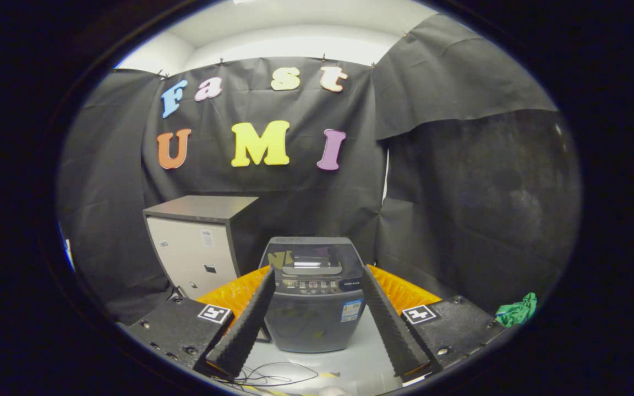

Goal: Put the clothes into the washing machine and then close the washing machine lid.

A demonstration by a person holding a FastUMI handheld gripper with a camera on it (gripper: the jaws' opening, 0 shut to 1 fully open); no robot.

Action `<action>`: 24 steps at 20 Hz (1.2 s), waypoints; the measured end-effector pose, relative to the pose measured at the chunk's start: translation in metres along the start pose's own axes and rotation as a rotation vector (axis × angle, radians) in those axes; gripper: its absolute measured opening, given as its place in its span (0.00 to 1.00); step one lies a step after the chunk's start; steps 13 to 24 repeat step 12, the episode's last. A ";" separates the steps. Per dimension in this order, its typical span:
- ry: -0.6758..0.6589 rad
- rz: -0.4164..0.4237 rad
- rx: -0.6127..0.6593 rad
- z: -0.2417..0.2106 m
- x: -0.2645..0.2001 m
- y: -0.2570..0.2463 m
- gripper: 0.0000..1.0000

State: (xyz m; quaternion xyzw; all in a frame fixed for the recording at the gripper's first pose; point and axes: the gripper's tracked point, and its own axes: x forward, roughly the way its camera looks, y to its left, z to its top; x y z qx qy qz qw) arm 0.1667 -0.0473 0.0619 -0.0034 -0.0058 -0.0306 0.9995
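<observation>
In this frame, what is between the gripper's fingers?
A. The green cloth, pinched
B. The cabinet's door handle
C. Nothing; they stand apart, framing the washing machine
C: the gripper is open and holds nothing, the washing machine stands beyond it, and the green cloth lies off to its right.

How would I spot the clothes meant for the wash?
Start at the dark washing machine, seen between the open gripper's fingers, lid shut. Look far to its right, past the finger on that side. The clothes are a small crumpled bundle, the only bright green thing there.
</observation>
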 end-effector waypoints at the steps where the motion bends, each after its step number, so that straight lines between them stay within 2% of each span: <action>1: 0.001 0.004 0.008 0.002 -0.002 0.001 0.98; 24: -0.017 0.028 -0.004 0.008 -0.007 0.002 0.98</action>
